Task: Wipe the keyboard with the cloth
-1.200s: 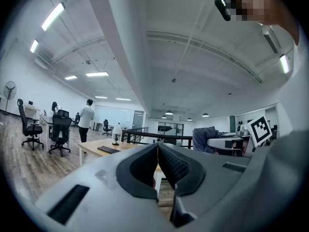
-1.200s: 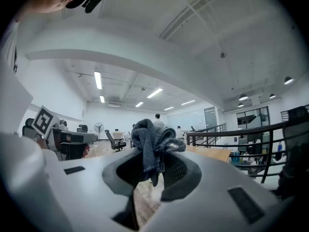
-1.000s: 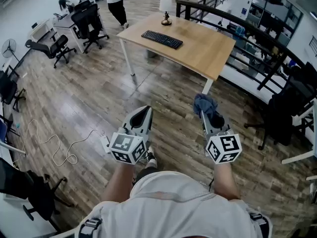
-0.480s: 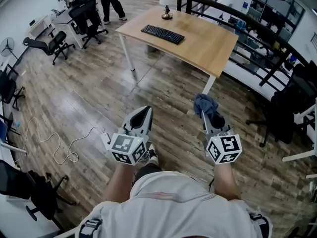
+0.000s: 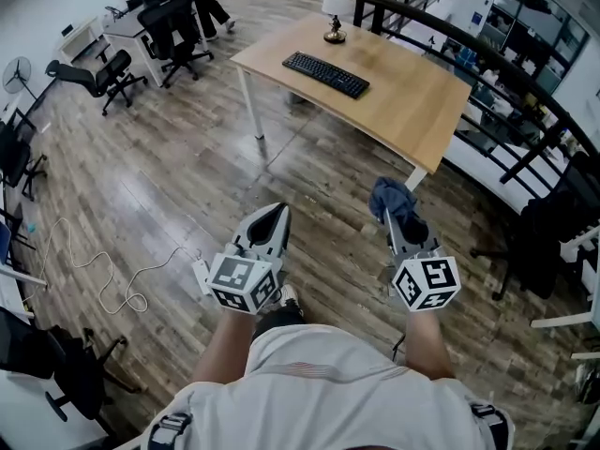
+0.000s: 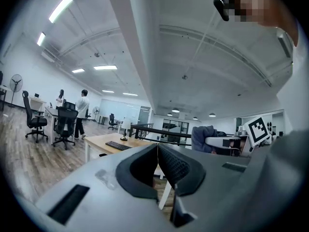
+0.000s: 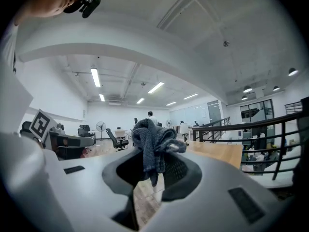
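Crumpled blue-grey cloth (image 5: 389, 198), clamped in the fingers (image 7: 179, 170) of the right gripper (image 5: 394, 221), held ready for wiping; left gripper (image 5: 272, 214) fingers together, empty; flat black keyboard (image 5: 325, 74) well ahead on the light wooden counter (image 5: 417, 106), not yet reached.

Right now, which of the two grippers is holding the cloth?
The right gripper holds it: it is shut on the bunched blue-grey cloth. The left gripper is shut too, but with nothing between its jaws.
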